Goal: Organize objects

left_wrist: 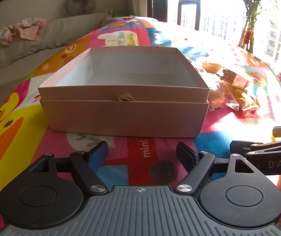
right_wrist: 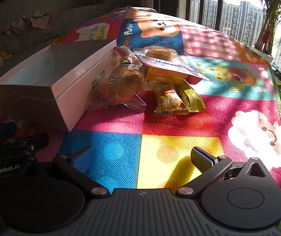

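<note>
Parted left tongs (left_wrist: 142, 151) face empty box (left_wrist: 123, 116).

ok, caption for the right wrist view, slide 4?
Open right gripper faces a pile of wrapped snacks beside an empty box on a colourful mat.

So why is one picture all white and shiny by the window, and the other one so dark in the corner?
In the left wrist view, sun through the window washes out the glass and glares on the snack packets; the box stays clear. In the right wrist view, the window is darker, so buildings show, but the sofa sinks into shadow. Both views bend the mat edges.
</note>
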`<state>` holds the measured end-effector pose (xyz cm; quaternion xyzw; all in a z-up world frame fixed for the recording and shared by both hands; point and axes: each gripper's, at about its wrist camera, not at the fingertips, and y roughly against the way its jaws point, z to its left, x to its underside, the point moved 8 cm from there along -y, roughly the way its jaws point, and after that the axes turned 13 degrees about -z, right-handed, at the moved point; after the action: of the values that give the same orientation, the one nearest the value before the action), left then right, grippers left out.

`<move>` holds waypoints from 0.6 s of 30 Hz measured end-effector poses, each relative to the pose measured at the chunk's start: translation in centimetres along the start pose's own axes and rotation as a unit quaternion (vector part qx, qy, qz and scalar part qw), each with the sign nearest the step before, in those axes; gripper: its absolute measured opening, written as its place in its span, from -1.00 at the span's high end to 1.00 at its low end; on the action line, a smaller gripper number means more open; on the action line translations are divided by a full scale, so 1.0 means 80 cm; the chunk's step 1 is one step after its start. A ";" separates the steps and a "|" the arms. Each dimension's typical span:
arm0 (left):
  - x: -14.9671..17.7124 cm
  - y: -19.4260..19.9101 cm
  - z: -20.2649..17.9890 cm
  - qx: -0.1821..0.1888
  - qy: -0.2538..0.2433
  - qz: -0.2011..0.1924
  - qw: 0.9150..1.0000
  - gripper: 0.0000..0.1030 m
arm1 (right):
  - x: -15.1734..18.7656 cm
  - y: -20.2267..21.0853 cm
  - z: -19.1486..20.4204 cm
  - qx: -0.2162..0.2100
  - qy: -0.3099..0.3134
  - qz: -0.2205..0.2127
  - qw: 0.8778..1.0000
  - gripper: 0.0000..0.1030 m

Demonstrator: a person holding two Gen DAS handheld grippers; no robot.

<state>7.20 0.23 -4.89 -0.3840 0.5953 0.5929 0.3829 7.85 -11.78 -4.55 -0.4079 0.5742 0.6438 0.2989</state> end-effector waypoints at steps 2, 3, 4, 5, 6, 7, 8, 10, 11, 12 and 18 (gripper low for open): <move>0.000 0.000 0.000 0.000 0.000 0.000 1.000 -0.62 | -0.001 -0.001 0.000 0.004 -0.002 0.009 1.000 -1.00; 0.000 0.000 0.000 0.000 0.000 0.000 1.000 -0.61 | -0.001 -0.001 0.001 0.005 -0.002 0.012 1.000 -1.00; 0.000 0.000 0.000 0.000 0.000 0.000 1.000 -0.60 | -0.001 -0.001 0.001 0.005 0.000 0.014 1.000 -1.00; 0.001 -0.002 -0.002 0.001 -0.001 0.000 1.000 -0.60 | -0.001 -0.001 0.001 0.005 -0.001 0.015 1.000 -1.00; 0.001 -0.001 -0.001 0.001 -0.001 0.000 1.000 -0.60 | -0.001 -0.001 0.001 0.006 -0.001 0.016 1.000 -1.00; 0.001 -0.002 -0.002 0.002 -0.001 0.000 1.000 -0.59 | -0.002 -0.001 0.001 0.008 -0.002 0.017 1.000 -1.00; 0.000 -0.002 -0.002 0.003 -0.002 0.000 1.000 -0.59 | -0.001 -0.001 0.001 0.010 -0.002 0.017 1.000 -1.00; -0.003 0.000 -0.001 0.012 -0.006 0.003 1.000 -0.55 | -0.002 -0.001 0.001 0.011 -0.003 0.018 1.000 -1.00; -0.004 0.001 0.002 0.018 -0.004 0.009 1.000 -0.52 | -0.002 -0.001 0.001 0.009 -0.003 0.019 1.000 -1.00; -0.004 0.010 0.008 0.026 0.001 0.016 1.000 -0.44 | -0.002 -0.001 0.001 0.007 -0.002 0.021 1.000 -1.00; -0.065 0.046 0.043 0.031 -0.022 -0.037 0.999 -0.37 | -0.014 0.010 0.003 -0.029 -0.013 0.041 0.999 -1.00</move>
<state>5.99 3.72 1.36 -0.3806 0.5906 0.5676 0.4291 7.67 -11.54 -3.18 -0.3840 0.5675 0.6775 0.2673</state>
